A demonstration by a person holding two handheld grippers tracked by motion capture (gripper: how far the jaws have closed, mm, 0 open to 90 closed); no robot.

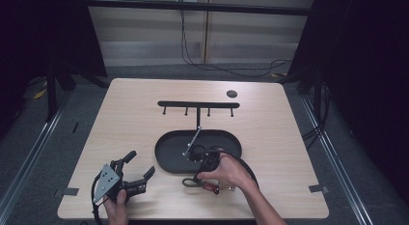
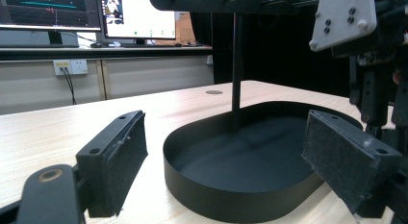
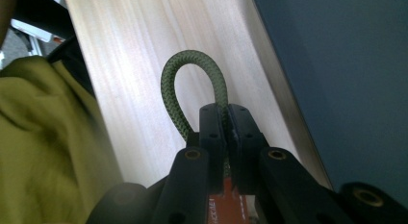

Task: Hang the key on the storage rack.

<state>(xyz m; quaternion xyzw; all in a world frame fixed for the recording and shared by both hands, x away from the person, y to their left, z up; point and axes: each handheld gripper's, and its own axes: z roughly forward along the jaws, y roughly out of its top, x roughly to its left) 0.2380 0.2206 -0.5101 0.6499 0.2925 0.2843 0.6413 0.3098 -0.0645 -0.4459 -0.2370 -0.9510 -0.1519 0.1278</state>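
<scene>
The right gripper [image 3: 226,111] pinches a green braided cord loop [image 3: 192,75] beside the black oval tray [image 1: 166,152]. The left gripper [image 1: 140,169] rests on the table [image 1: 130,114], jaws wide apart and empty.

The table [image 1: 135,119] is pale, smooth wood grain. The oval tray [image 2: 231,205] looks like matt black metal. At the table's 6 o'clock edge, the cord loop [image 3: 192,65] is green woven rope, rough-textured.
</scene>
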